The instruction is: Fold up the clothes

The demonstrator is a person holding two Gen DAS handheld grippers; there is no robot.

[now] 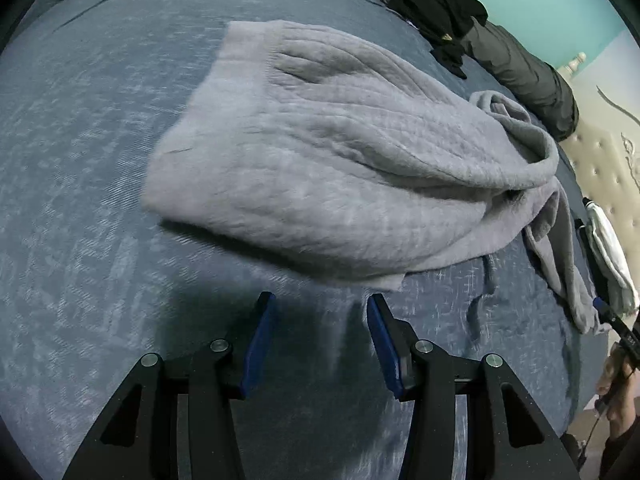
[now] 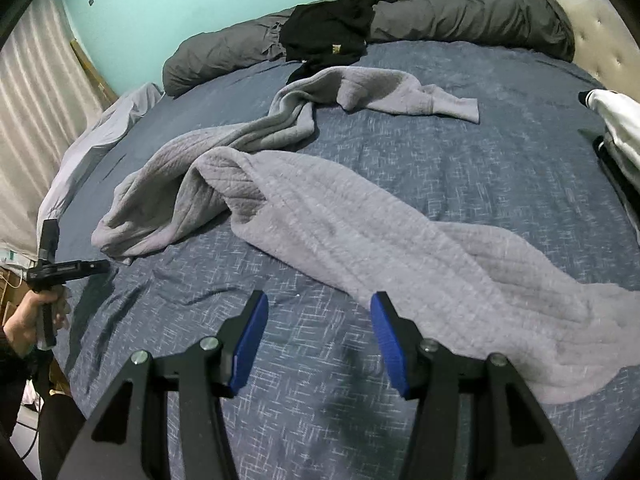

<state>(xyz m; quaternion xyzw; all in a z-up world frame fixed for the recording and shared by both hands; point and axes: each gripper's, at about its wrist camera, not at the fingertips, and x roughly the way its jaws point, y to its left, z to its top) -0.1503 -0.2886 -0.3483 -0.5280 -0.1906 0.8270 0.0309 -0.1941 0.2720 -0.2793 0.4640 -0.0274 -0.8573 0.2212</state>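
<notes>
A grey quilted sweater (image 1: pixel 320 152) lies rumpled on the blue bed cover (image 1: pixel 80 200). In the left wrist view its body is spread flat and a sleeve trails off to the right. My left gripper (image 1: pixel 320 308) hovers open just short of the sweater's near hem, with only bed cover between its blue pads. In the right wrist view the sweater (image 2: pixel 360 232) runs diagonally, one sleeve (image 2: pixel 400 92) lying far back. My right gripper (image 2: pixel 318 304) is open over the bed cover (image 2: pixel 280 400), its right pad at the cloth's edge. Neither gripper holds anything.
A black garment (image 2: pixel 332 28) lies on a dark grey rolled duvet (image 2: pixel 460 16) along the far side. A white and black garment (image 2: pixel 616 124) sits at the right edge. A hand (image 2: pixel 32 320) holds the left gripper (image 2: pixel 102 266) at the bed's left corner.
</notes>
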